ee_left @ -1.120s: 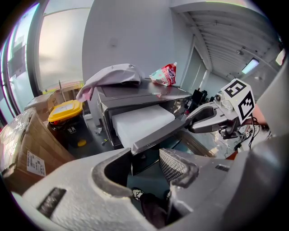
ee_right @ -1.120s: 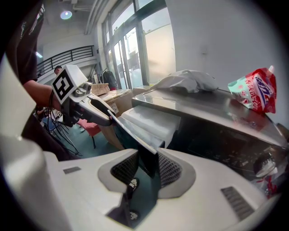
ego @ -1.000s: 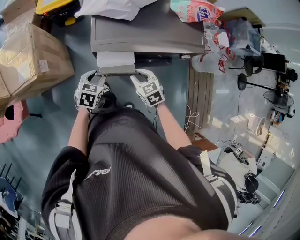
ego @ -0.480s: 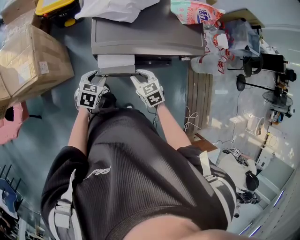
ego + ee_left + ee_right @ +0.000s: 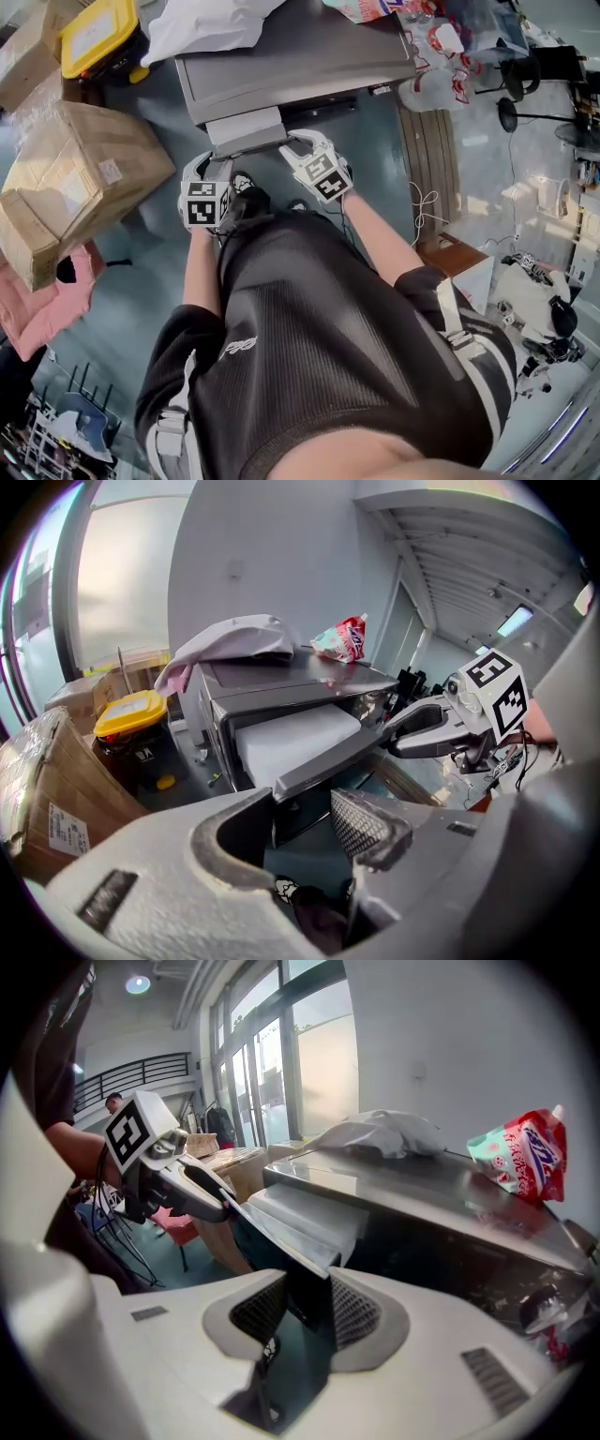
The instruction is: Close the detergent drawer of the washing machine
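The grey washing machine (image 5: 300, 52) has its detergent drawer (image 5: 246, 127) pulled out toward me, white inside with a grey front panel (image 5: 328, 757). My left gripper (image 5: 217, 161) is at the panel's left end. In the left gripper view its jaws (image 5: 305, 813) stand apart, the panel's corner just ahead of the gap and nothing pressed between the pads, so it is open. My right gripper (image 5: 298, 145) is at the panel's right end. In the right gripper view its two mesh pads (image 5: 354, 1312) close on the dark edge of the drawer front (image 5: 309, 1302).
A white cloth (image 5: 211, 23) and a pink detergent pouch (image 5: 525, 1157) lie on the machine. A cardboard box (image 5: 84, 178) and a yellow-lidded bin (image 5: 98, 33) stand to the left. Plastic bottles (image 5: 436, 89) and wooden slats (image 5: 431, 159) are to the right.
The head view has swung, so the whole scene sits tilted and shifted. Both grippers stay at the drawer's front corners, and the drawer sticks out as far as before.
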The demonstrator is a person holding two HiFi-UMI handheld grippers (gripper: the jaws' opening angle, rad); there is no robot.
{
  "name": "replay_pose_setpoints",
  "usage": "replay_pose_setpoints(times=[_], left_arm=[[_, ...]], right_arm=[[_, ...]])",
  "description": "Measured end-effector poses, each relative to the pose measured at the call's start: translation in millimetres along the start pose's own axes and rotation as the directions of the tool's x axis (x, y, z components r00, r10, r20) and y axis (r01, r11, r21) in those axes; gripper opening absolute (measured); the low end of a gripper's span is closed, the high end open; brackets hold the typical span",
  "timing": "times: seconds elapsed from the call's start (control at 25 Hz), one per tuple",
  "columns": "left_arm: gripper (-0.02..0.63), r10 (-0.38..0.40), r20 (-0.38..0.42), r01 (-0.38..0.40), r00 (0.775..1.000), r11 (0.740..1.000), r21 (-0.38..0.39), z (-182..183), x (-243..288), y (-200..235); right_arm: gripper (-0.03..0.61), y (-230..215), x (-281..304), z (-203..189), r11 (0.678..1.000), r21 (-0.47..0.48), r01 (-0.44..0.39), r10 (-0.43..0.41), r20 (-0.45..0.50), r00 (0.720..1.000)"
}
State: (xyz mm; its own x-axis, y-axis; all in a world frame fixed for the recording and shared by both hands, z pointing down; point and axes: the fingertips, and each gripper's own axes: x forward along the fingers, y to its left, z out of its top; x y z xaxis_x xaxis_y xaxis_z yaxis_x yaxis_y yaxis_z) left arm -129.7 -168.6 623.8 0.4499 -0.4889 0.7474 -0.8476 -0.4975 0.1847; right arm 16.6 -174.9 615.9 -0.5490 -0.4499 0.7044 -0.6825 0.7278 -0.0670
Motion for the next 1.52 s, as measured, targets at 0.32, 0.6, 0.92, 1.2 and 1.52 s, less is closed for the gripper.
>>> replay_pose_setpoints(times=[0.32,0.6,0.92,1.2,1.52], left_arm=[[0.201,0.026,0.012,-0.026,1.0,1.0,0.002,1,0,-3],[0.229,0.068,0.084,-0.061,0.994,0.995,-0.081,0,2,-3],[0.318,0.131,0.132,-0.107,0.983,0.98,-0.17,-1,11,-8],[0.319,0.184,0.151,-0.148,0.971,0.963,-0.223,-2,9,-7],[0.314,0.171,0.142,-0.138,0.975,0.967,-0.214,7,7,-3]], right_arm=[[0.126,-3,-6,2,0.999,-0.001,0.054,-0.054,0.067,0.996],[0.208,-3,-5,-1,0.99,0.118,0.083,-0.099,0.133,0.986],[0.225,-7,1,-4,0.972,0.2,0.125,-0.158,0.159,0.975],[0.207,-5,3,-10,0.943,0.29,0.163,-0.209,0.132,0.969],[0.209,-8,4,-1,0.943,0.279,0.181,-0.221,0.122,0.968]])
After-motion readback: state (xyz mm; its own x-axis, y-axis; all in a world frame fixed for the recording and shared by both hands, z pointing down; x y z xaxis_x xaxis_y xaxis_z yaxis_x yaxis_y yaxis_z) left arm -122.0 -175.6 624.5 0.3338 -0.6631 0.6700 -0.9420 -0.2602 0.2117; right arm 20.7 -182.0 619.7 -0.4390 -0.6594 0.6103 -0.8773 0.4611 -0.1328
